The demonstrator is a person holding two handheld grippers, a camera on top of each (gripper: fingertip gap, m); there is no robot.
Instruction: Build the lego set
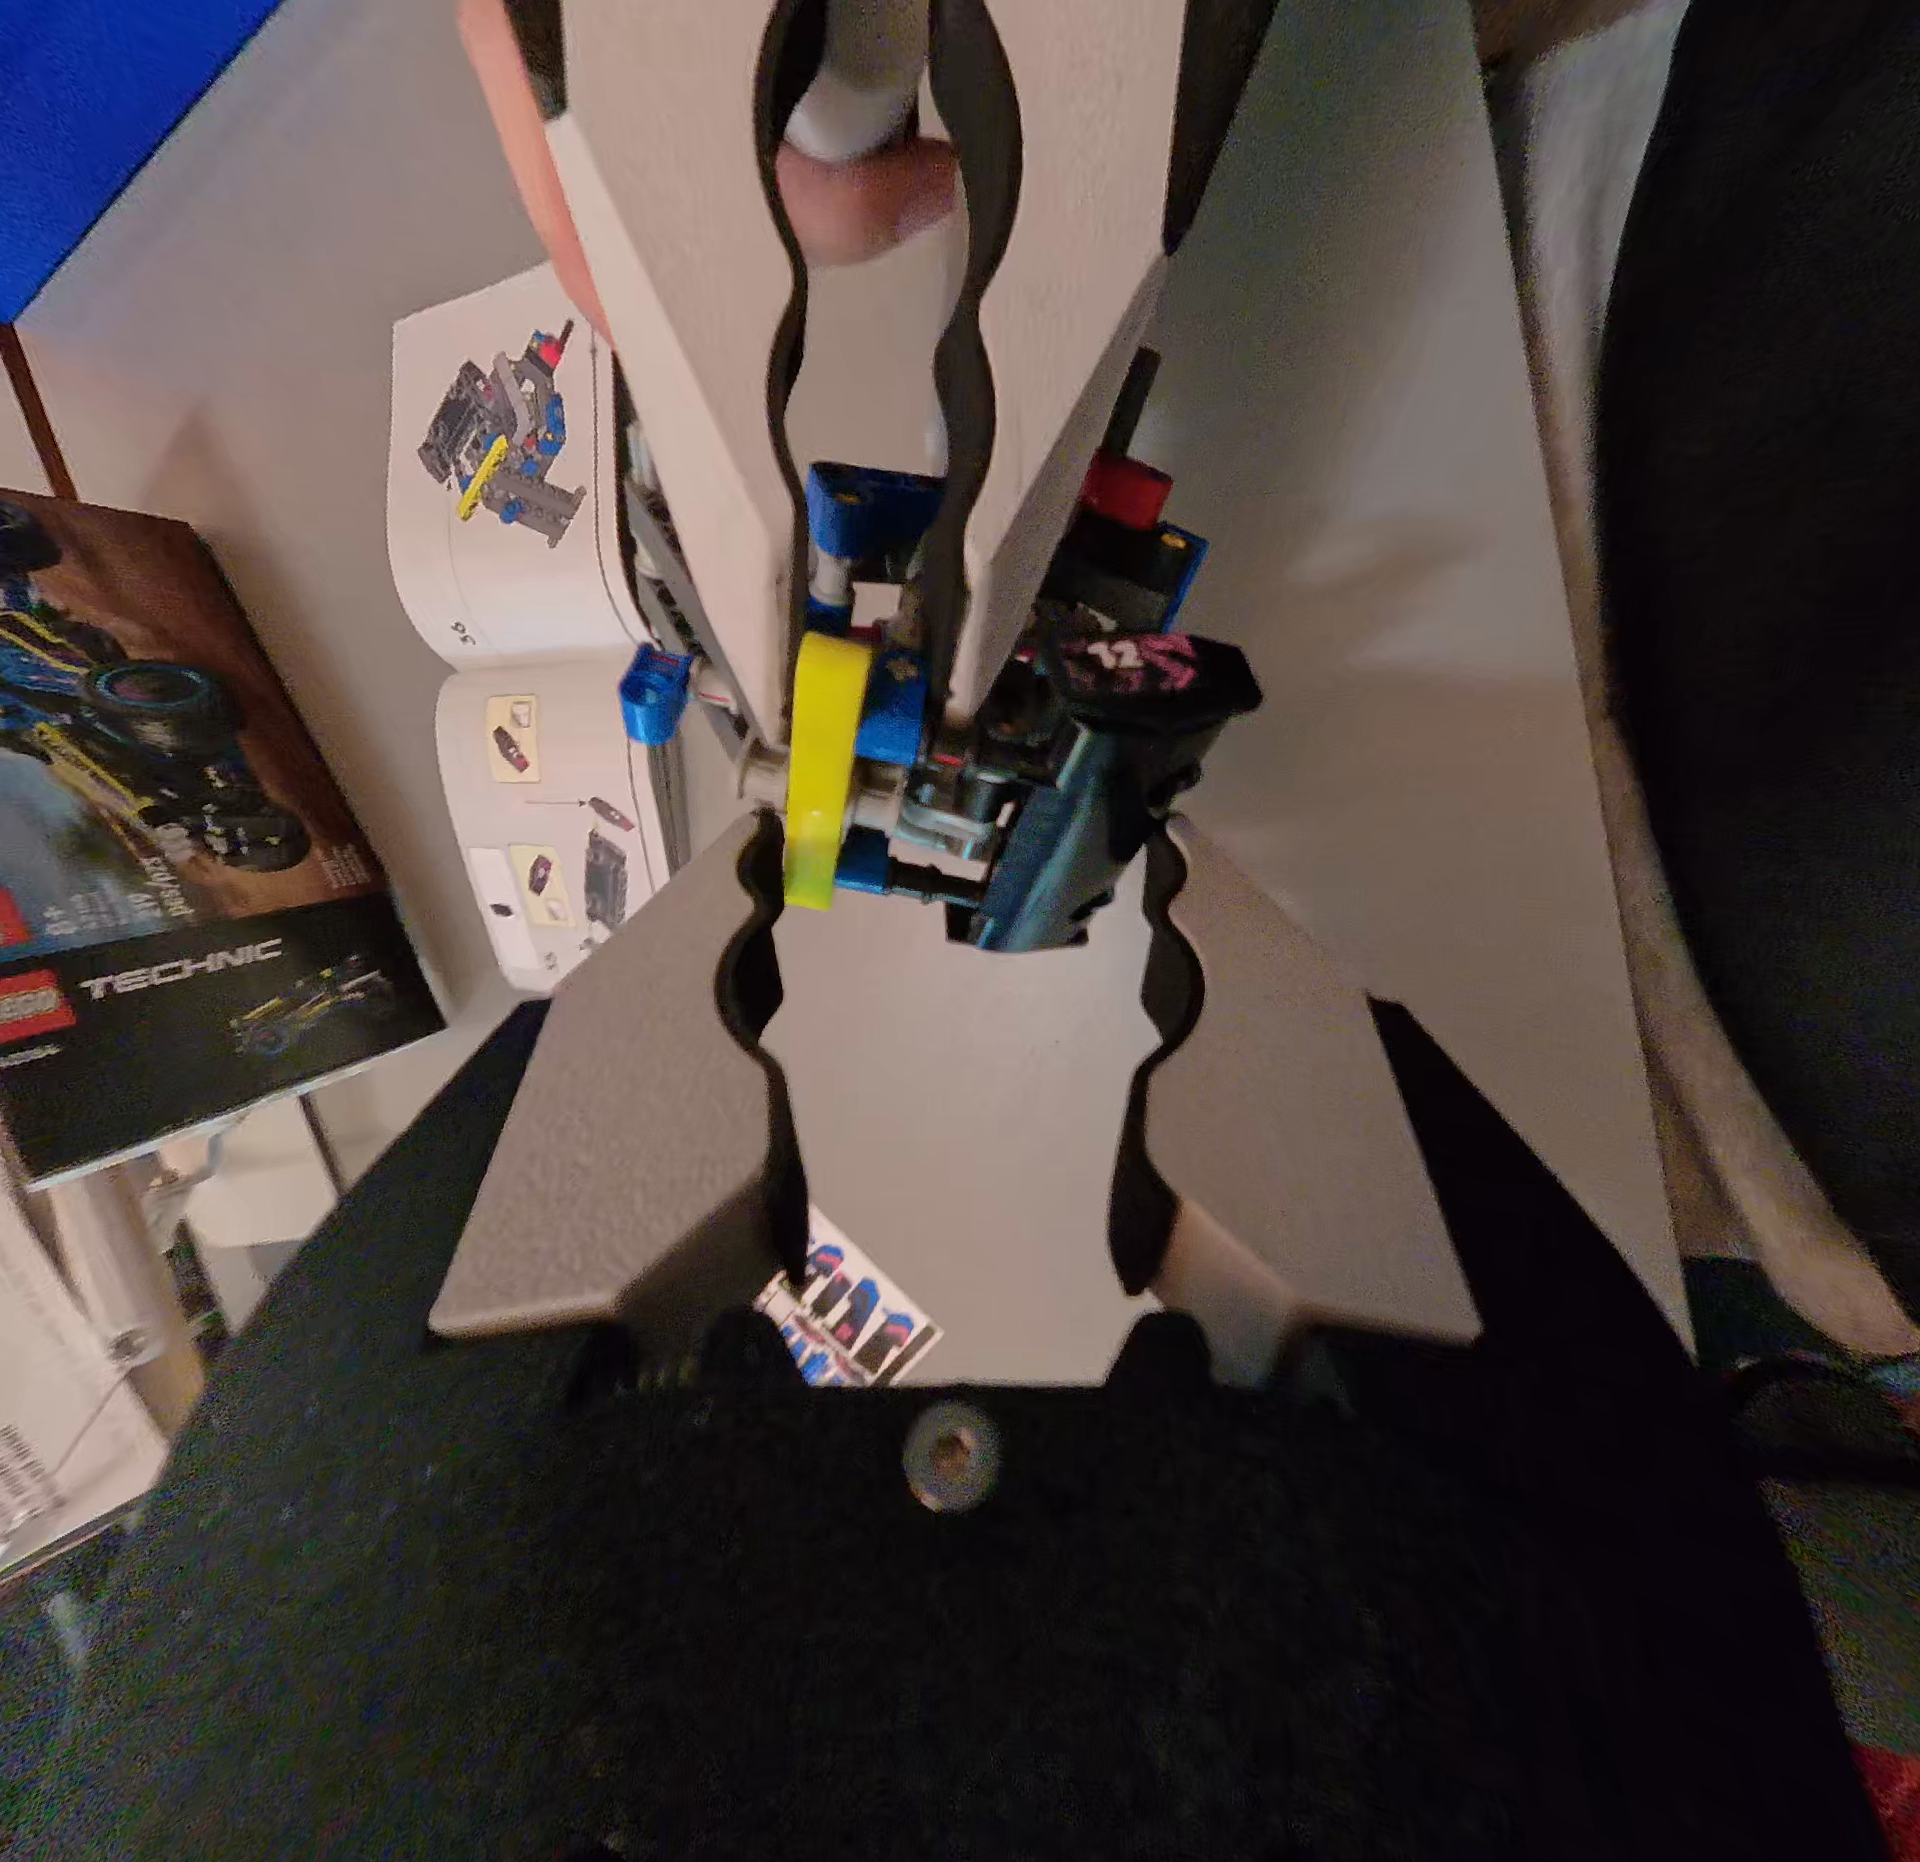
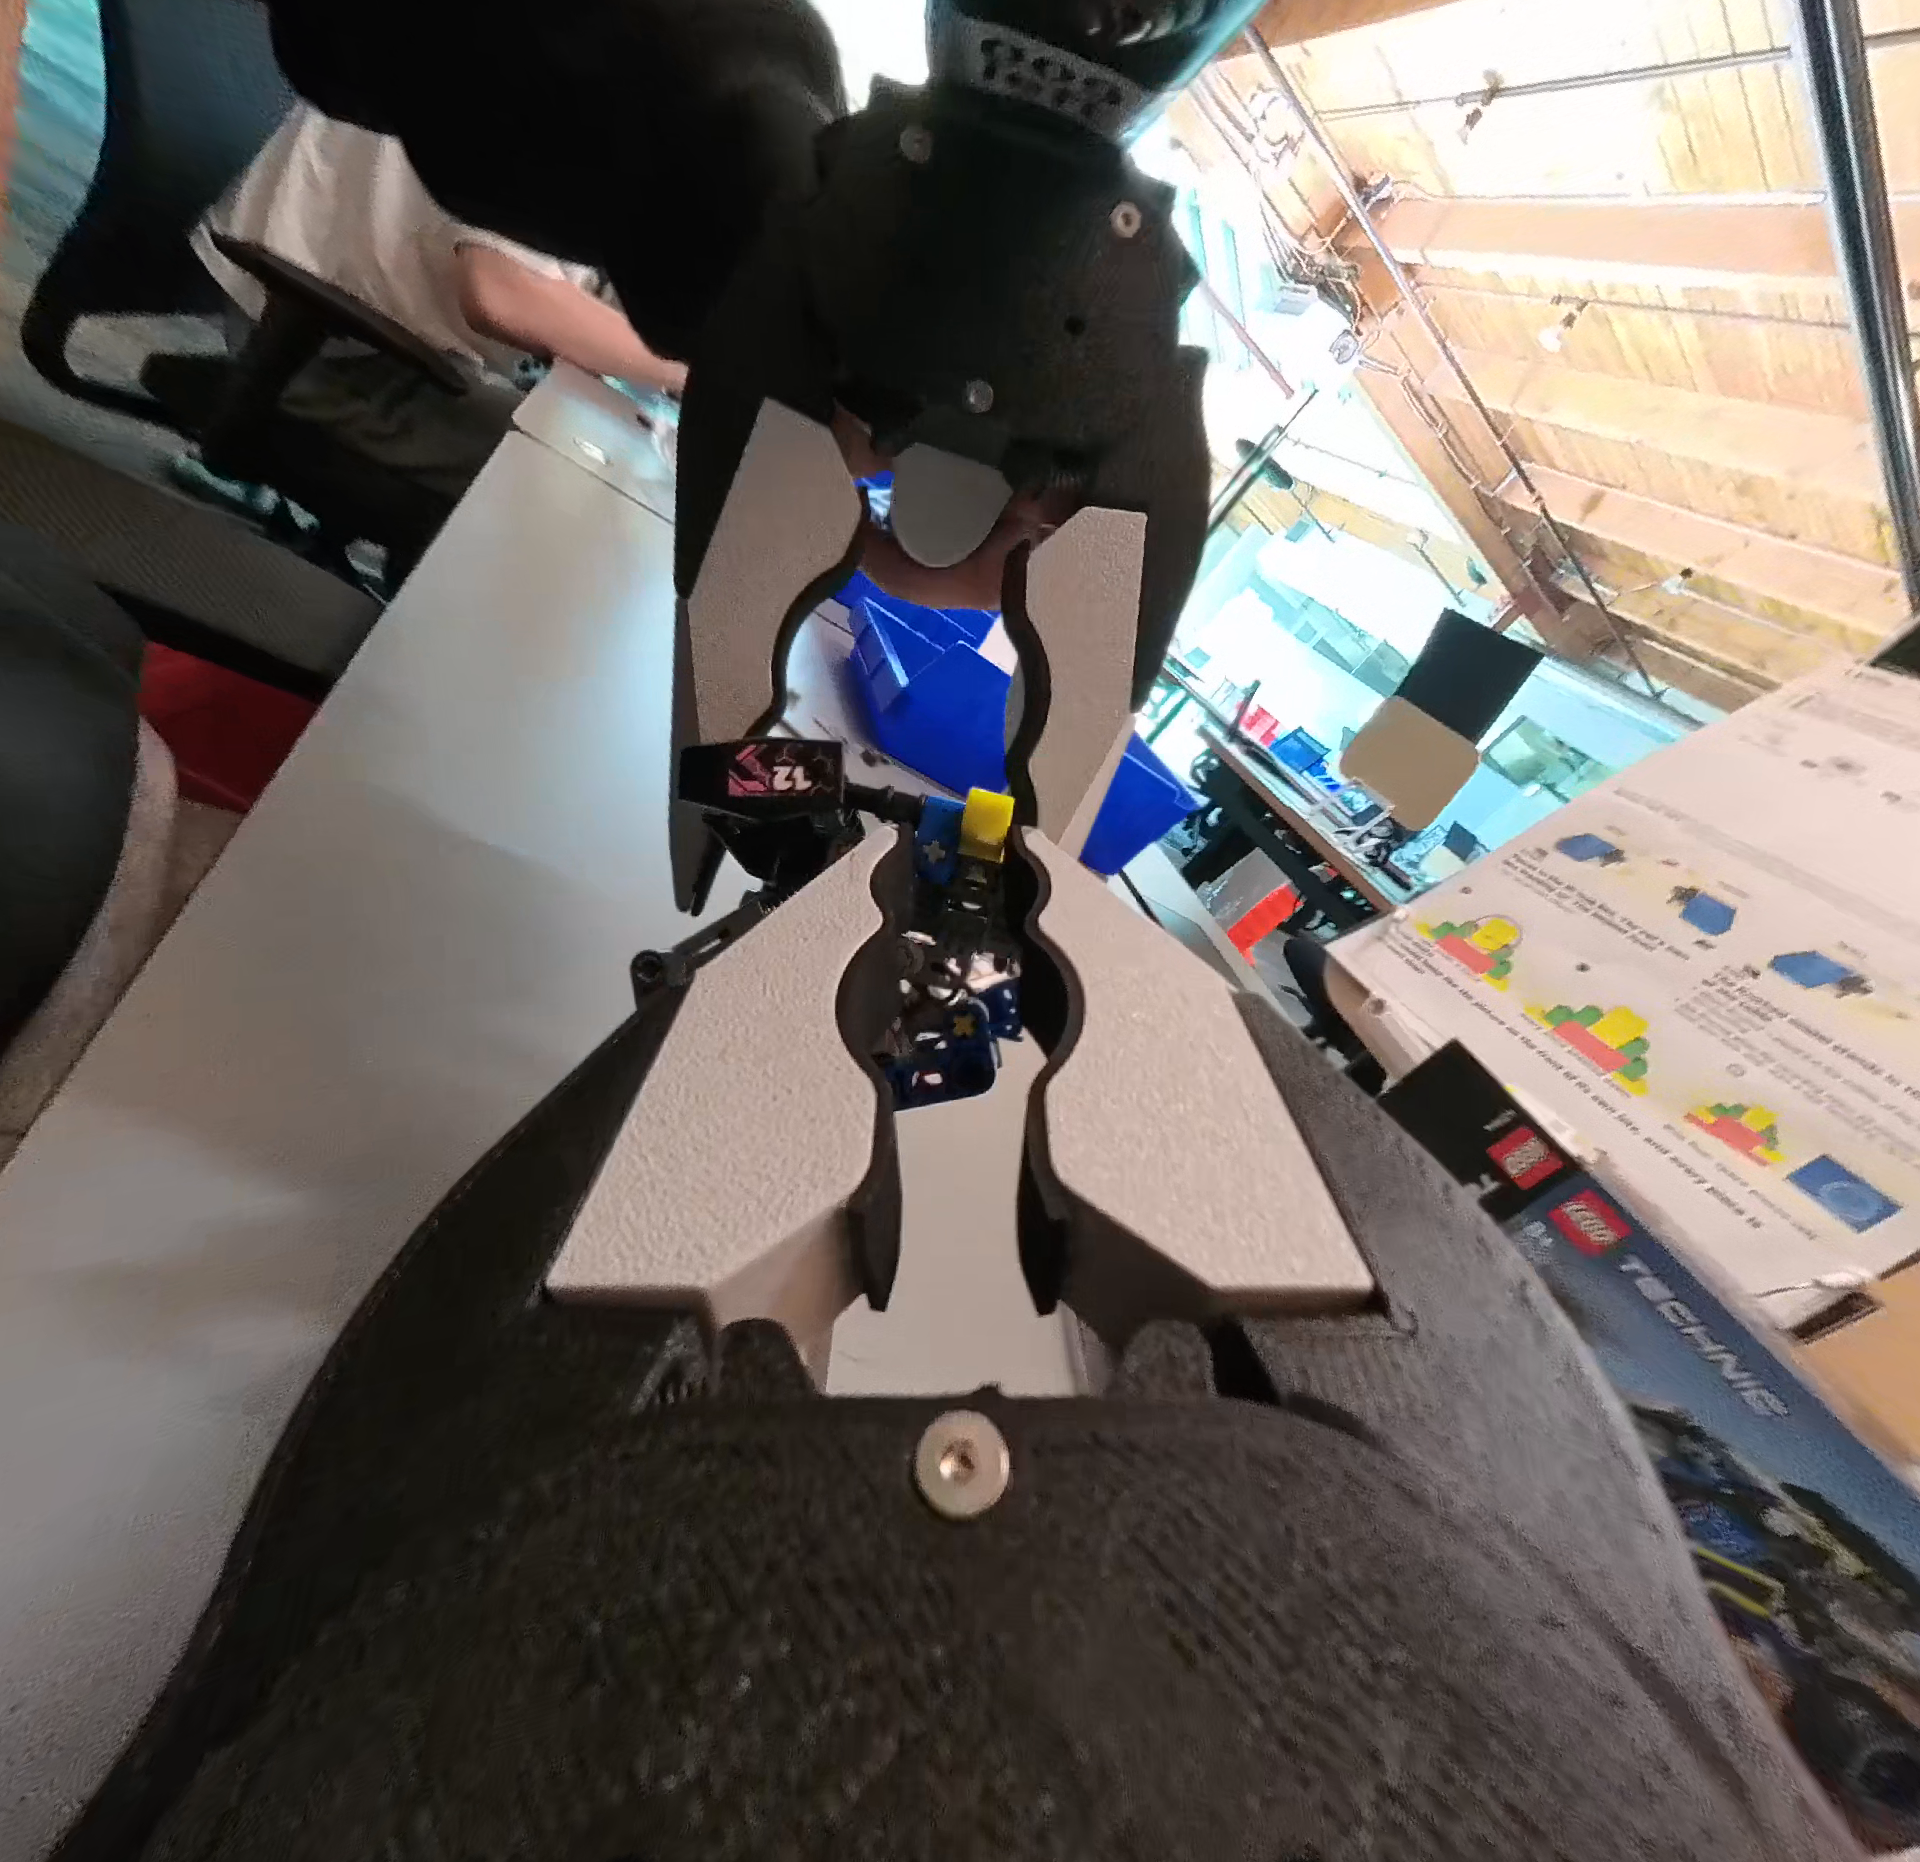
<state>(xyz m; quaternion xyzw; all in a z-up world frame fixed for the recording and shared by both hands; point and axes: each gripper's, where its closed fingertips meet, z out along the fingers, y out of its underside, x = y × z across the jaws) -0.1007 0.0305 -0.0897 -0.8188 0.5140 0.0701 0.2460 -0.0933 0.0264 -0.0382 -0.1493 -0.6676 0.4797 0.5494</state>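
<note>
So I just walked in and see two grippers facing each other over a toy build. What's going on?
The right gripper is clamped on a partly built blue, black and yellow brick vehicle, holding it above the white table. The left gripper faces it with its jaws wide open, its fingertips at the model's yellow piece and dark blue panel. An open instruction booklet lies beside them.

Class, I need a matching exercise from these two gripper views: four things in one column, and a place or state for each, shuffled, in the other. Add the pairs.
Things
1. toy brick model
2. left gripper
3. instruction booklet
4. sticker sheet

States
A. lying open on the table
B. flat on the table beneath the left gripper
C. clamped in the right gripper
D. jaws wide apart, gripping nothing

Pairs: 1-C, 2-D, 3-A, 4-B
</note>
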